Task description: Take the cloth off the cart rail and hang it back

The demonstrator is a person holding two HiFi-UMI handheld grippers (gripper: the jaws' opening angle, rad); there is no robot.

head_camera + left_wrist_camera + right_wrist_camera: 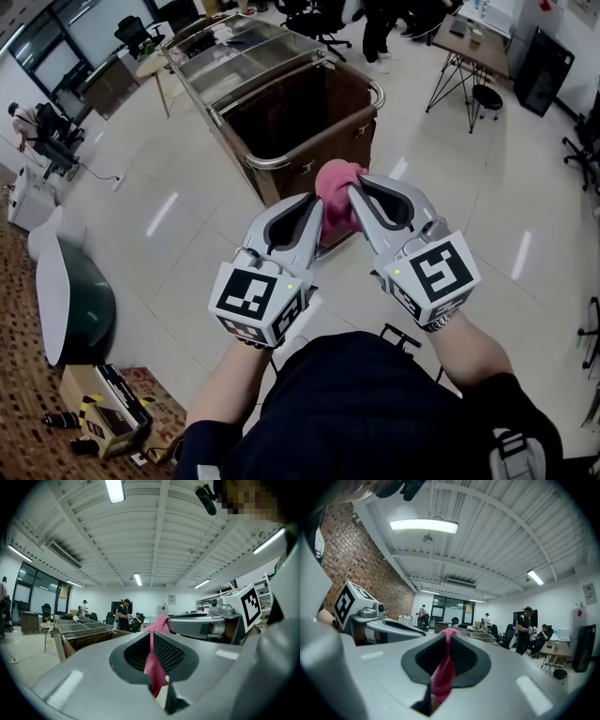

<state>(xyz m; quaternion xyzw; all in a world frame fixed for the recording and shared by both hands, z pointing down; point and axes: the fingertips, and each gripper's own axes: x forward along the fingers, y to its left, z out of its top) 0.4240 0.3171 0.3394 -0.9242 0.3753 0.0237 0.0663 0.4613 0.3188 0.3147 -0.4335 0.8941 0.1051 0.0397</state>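
Head view: one pink cloth (337, 199), bunched with its length hanging downward, is held between the left gripper (314, 204) and the right gripper (354, 193), just before the one cart (361, 131) and its metal rail (309, 155). Pale glossy floor tiles (187, 244) lie below.

Left gripper view: the jaws pinch a vertical strip of cloth.

Right gripper view: these jaws also clamp the cloth. There is a brick wall (370, 573) and a white ribbed ceiling (497, 536).

L gripper (312, 208), R gripper (356, 192): grey moulded shells, black recesses w/ meshed pads (169, 652) on inner finger faces. Behind fingers: white L cube (255, 296), R cube (436, 272), black square markers, small green LED (397, 272) on each. Metal watch band (439, 322) behind R cube. Dark short-sleeved top (356, 403).
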